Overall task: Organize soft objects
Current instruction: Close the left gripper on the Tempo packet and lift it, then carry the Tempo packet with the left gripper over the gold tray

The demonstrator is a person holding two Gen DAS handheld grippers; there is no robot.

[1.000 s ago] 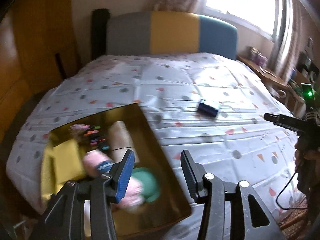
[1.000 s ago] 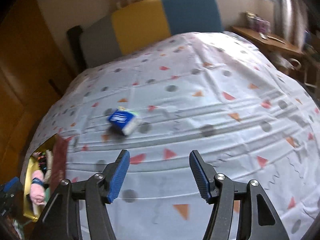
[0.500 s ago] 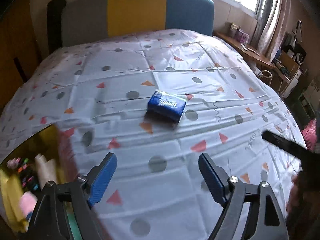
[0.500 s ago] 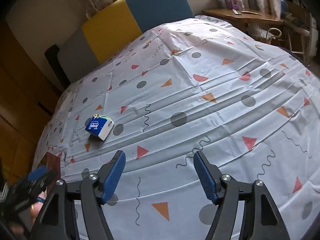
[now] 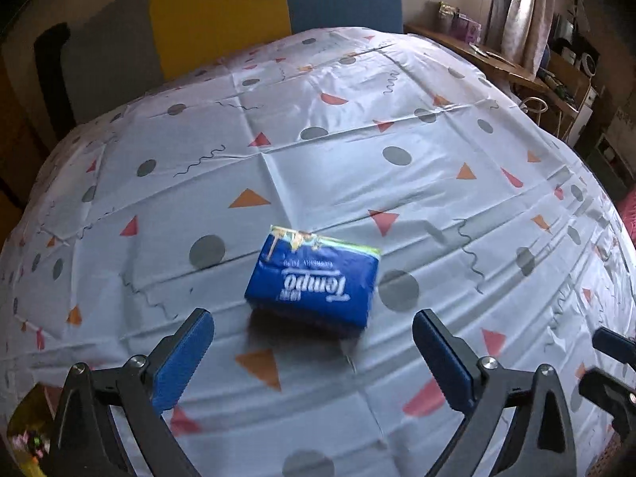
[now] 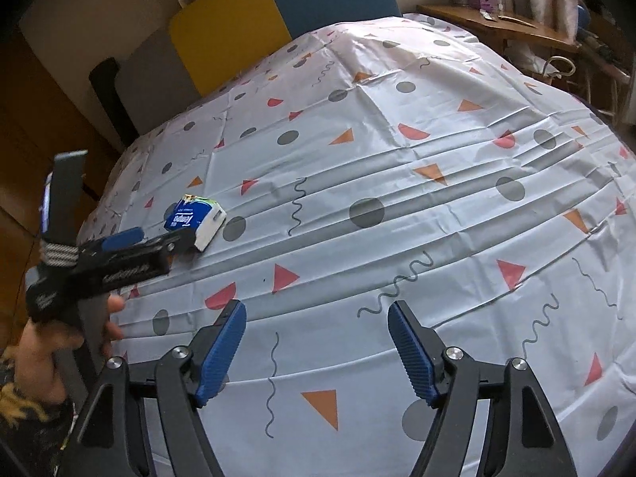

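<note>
Left tongs (image 5: 312, 351) have swung away from the yellow-lined box (image 5: 24, 437) of soft toys, now only a sliver at their lower left, and face the blue plastic-wrapped tissue pack (image 5: 314, 278). A second ago the pack sat well ahead; now it lies just beyond the blue pads (image 5: 185, 357), centred between them, flat on the white patterned bed cover (image 5: 357, 167). Jaws spread wide, empty, wider than the pack.

Right tongs (image 6: 318, 348) also wide, empty, hovering over bare cover, the pack well off to their front left.

Reading: toy drop looks finished; the pack is the next soft item. Left tongs need to advance, straddle, close. Slick wrapper may slip.
</note>
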